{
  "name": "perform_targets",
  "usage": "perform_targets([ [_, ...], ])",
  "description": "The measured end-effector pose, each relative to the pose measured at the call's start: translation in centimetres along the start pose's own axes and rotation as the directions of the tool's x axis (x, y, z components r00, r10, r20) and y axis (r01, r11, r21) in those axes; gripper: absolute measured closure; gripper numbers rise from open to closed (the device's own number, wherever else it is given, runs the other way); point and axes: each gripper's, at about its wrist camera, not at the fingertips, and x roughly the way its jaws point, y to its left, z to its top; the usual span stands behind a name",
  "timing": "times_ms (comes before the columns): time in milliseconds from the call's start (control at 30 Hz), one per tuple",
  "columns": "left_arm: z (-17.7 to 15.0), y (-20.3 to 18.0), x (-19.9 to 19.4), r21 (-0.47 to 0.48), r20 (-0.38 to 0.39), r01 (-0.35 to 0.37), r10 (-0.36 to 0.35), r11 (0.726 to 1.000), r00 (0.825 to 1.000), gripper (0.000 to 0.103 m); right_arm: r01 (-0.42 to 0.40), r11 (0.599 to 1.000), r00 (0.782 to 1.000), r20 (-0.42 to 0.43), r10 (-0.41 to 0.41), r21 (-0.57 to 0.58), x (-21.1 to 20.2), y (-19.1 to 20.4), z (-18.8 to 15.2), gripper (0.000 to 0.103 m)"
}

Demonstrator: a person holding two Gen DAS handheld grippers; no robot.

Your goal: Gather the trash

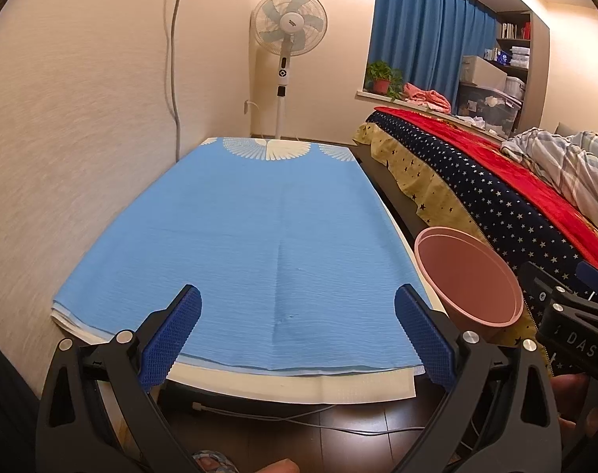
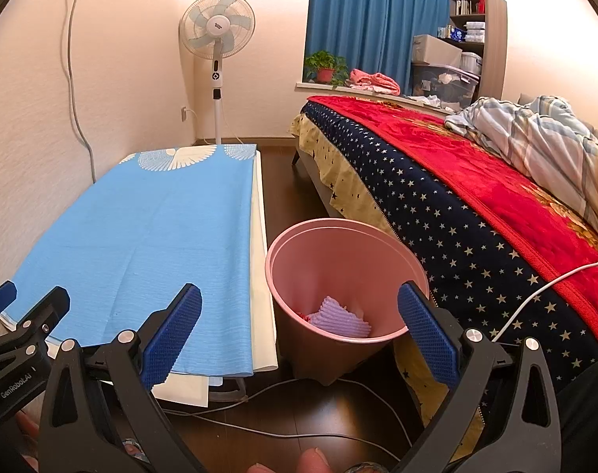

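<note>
The bed (image 2: 476,205), under a red blanket and a star-patterned cover, fills the right side of the room; the low table (image 1: 235,228) under a blue cloth runs along the left wall, and no loose trash is visible anywhere on that cloth. Between the two, on the dark floor, stands the pink bin (image 2: 346,287), just beside the table's right edge and close against the bed's hanging cover. Inside it, at the bottom, lies a pale purple ribbed item (image 2: 344,319) with something red showing at its left edge; what the red piece is cannot be told. The left gripper (image 1: 299,335) hovers over the near end of the table, jaws spread wide and holding nothing. The right gripper (image 2: 299,335) is held above the near side of the bin, likewise spread and empty. Judgement: collection appears finished or nearly so, the step in hand being a release over the bin or a final check. To do it well, keep the right tool over the bin's mouth until anything dropped has settled, avoid knocking the rim, which looks light and easily tipped, and sweep both cameras across table, floor and the white cables (image 2: 283,429) underfoot before declaring the area clean.
</note>
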Motion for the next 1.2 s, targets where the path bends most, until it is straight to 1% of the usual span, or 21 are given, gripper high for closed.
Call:
perform_targets([
  [800, 0.01, -0.15, 0.03, -0.005, 0.0, 0.014, -0.014, 1.0, 1.0, 0.008, 0.001, 1.0, 1.0, 0.0, -0.001, 0.0, 0.04, 0.1, -0.05, 0.005],
  [967, -0.06, -0.23, 0.23, -0.005, -0.005, 0.027, -0.027, 1.0, 1.0, 0.008, 0.001, 1.0, 1.0, 0.0, -0.001, -0.001, 0.05, 0.1, -0.04, 0.005],
  [1200, -0.11, -0.46, 0.51, -0.006, -0.02, 0.014, -0.014, 1.0, 1.0, 0.008, 0.0, 1.0, 1.0, -0.001, 0.0, 0.0, 0.07, 0.02, -0.06, 0.005],
])
